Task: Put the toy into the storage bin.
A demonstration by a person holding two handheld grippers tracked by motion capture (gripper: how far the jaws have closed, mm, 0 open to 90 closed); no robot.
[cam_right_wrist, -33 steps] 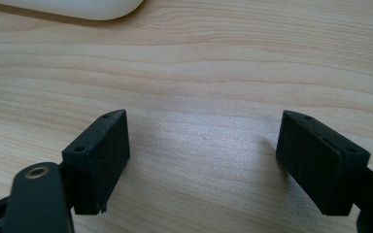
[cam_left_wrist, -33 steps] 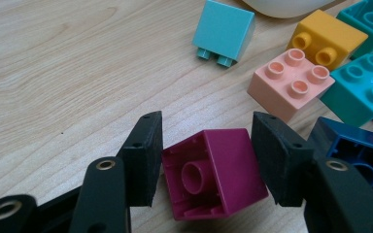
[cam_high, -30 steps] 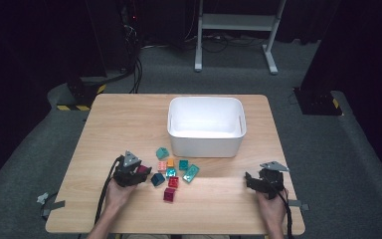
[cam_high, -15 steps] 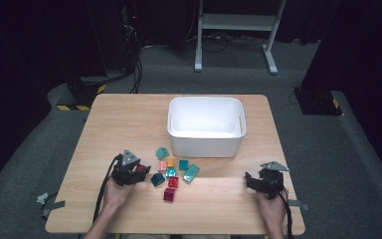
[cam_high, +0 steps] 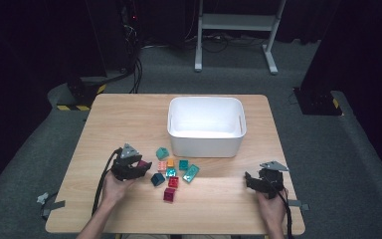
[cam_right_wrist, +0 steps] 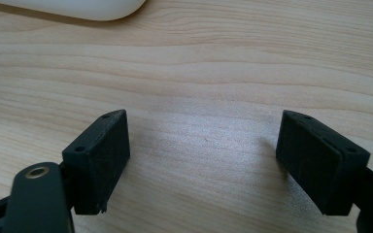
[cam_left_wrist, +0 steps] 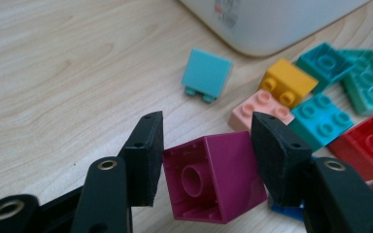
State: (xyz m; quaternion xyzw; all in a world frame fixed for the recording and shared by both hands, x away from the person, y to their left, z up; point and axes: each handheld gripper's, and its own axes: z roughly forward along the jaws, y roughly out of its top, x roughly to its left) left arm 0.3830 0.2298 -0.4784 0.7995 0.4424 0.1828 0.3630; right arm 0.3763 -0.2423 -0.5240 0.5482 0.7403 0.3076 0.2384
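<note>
Left gripper (cam_left_wrist: 206,145): fingers closed on a magenta brick (cam_left_wrist: 213,177), held just above the desk (cam_high: 129,119) beside the loose pile of bricks (cam_high: 171,172); risk, the brick is pinched at its side walls and looks tilted, so it may twist or slip out on the way to the bin. Right gripper (cam_right_wrist: 201,160): fingers wide apart, holding nothing, low over bare desk. White bin (cam_high: 206,144): no bricks visible inside.
</note>
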